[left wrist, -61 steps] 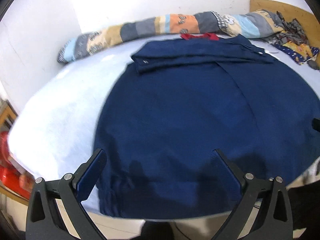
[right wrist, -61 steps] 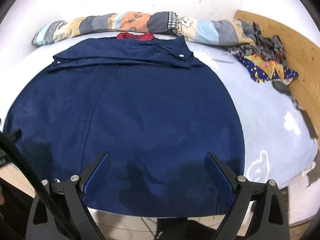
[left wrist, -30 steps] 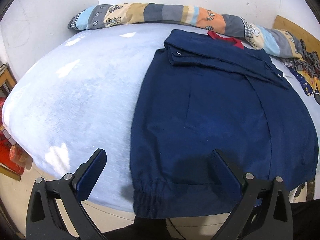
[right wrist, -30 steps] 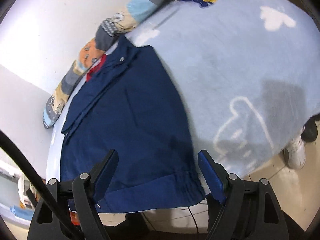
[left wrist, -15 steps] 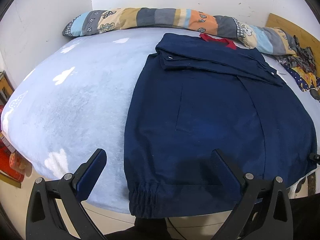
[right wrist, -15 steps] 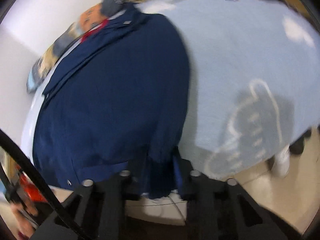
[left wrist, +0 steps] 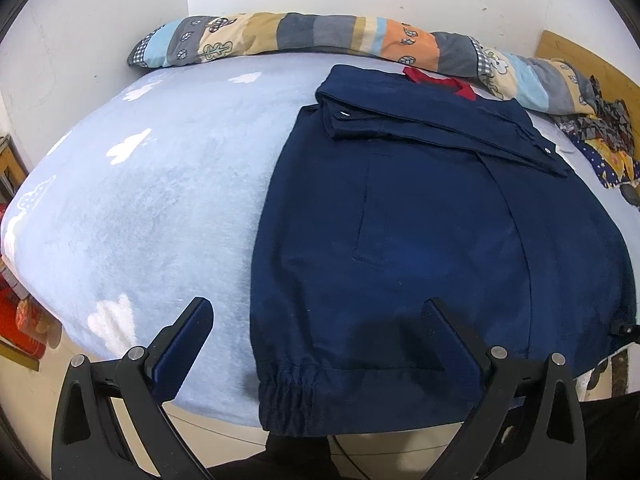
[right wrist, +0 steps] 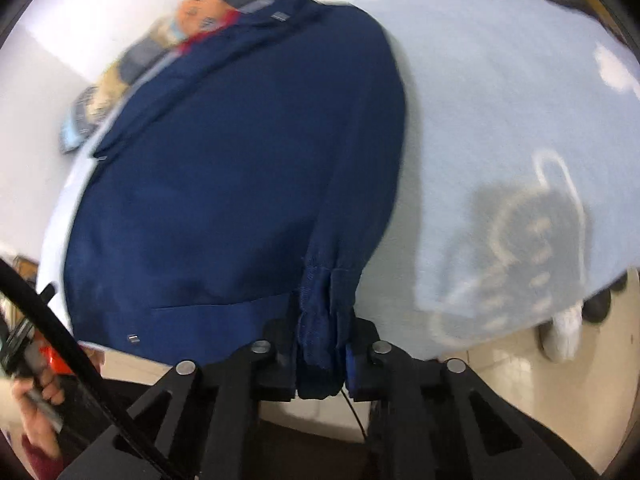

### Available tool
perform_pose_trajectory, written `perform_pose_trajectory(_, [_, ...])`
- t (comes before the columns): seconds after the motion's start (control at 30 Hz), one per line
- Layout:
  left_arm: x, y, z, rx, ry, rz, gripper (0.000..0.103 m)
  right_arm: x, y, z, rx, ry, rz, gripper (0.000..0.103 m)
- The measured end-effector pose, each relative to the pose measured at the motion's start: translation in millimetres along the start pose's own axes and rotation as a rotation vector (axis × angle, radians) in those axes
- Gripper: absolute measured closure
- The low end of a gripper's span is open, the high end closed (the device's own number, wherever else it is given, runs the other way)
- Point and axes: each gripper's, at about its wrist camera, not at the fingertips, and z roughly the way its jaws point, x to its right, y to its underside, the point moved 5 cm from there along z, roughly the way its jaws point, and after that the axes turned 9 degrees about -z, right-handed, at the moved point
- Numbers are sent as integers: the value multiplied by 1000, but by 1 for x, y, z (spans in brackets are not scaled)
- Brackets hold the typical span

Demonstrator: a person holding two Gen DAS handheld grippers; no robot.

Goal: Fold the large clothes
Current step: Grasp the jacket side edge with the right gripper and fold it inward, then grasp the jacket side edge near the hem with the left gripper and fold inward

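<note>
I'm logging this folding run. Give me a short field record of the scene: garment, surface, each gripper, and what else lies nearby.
garment: navy jacket, spread flat, sleeves folded across the top
surface: light blue bed sheet with white cloud print
left gripper: open, hovering over the jacket's near elastic hem corner
right gripper: jaws closing, gathered hem corner between them
nearby: patchwork bolster by the wall; patterned cloth beside the jacket

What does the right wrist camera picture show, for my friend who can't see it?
The right gripper has its jaws closing on the gathered hem corner of a navy jacket, which lies spread on a pale blue bed. The picture is blurry.
</note>
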Motion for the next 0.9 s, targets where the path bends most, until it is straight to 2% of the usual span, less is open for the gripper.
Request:
perform_pose_trajectory(0.1, [-10,-2,1,-6,-12,-30,0,-16,-13,-21,90,-114,12,87])
perform_pose_trajectory(0.17, [-18,-5,3,-18,-8,-52,0,-24,-24,-36,143,-160,19,88])
perform_pose_trajectory(0.27, [-31,-10,5,-49,28,-97,0,-35,-48,-61,222,-230,16,88])
perform_pose_trajectory(0.37, [-48,-14,10,-110,92,-163,0,-47,-65,-76,266,-240,-17,88])
perform_pose_trajectory(0.47, [-61,-12,20,-176,138,-227,0,-43,-82,-84,310,-252,-10,88])
perform_pose_trajectory(0.57, [-71,-8,28,-212,130,-276,0,-26,-94,-90,356,-249,27,88])
perform_pose_trajectory(0.63, [-68,-5,31,-231,153,-275,2,-16,-96,-88,362,-267,63,88])
perform_pose_trajectory(0.67, [-64,-4,32,-238,161,-260,6,-12,-96,-87,362,-278,84,88])
perform_pose_trajectory(0.73, [-58,2,37,-262,146,-221,32,-12,-99,-85,355,-282,89,88])
perform_pose_trajectory(0.77, [-57,4,41,-283,144,-215,38,-14,-101,-84,352,-275,85,88])
perform_pose_trajectory(0.8, [-56,8,45,-309,150,-219,50,-16,-101,-84,351,-277,77,88])
perform_pose_trajectory(0.83, [-53,10,48,-332,175,-223,56,-17,-102,-85,350,-279,73,88])
perform_pose_trajectory(0.9, [-50,12,46,-335,213,-222,56,-15,-101,-88,354,-277,76,88])
